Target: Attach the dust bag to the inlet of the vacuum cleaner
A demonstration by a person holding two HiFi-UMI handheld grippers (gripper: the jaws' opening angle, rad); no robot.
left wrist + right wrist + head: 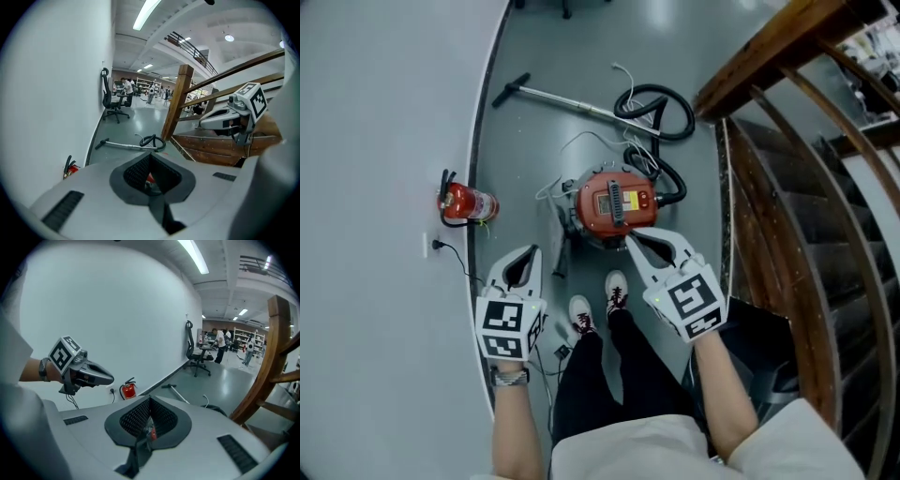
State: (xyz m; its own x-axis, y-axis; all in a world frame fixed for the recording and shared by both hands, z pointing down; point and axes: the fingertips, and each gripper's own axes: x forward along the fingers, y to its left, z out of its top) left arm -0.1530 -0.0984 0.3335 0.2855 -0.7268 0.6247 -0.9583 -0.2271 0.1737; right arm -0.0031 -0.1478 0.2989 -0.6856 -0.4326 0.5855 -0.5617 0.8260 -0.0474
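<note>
Fingers (84, 187) of left gripper (523, 258) and right gripper (642, 246) are closed, empty. With no dust bag seen, the round red vacuum cleaner (614, 202) may be left bagless.

We note a red vacuum cleaner (616, 202) with grey top panel and yellow label, a black hose (686, 117) at its twelve o'clock, a red fire extinguisher (469, 203) at its nine against the white wall (375, 141), a glossy grey floor (572, 56), a brown wooden railing (778, 37), and the left gripper (531, 251) and right gripper (630, 238) pale grey with black-and-white square markers.
</note>
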